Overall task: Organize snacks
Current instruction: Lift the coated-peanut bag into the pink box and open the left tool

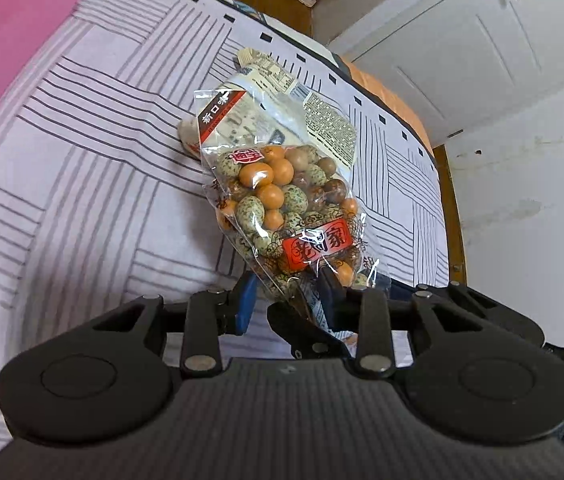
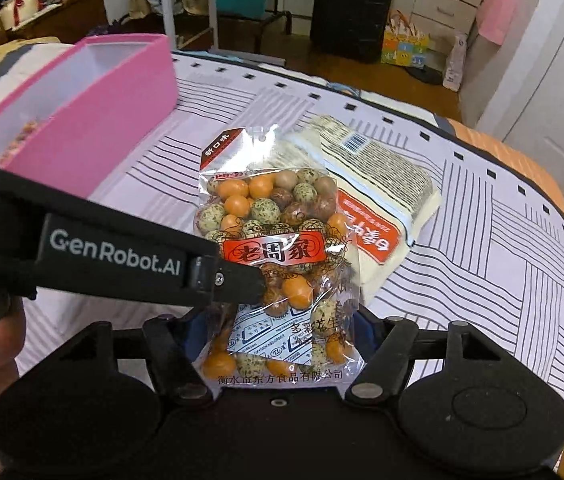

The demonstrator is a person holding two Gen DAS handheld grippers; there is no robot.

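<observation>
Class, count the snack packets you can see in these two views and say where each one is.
2. The peanut bag is between both hand-held grippers; the cream packet lies on the bedspread behind it. The pink box may hide more.

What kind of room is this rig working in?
Likely a bedroom in a home: the snacks lie on a bed with a striped sheet, a black suitcase stands behind it, and a white door is nearby.
</observation>
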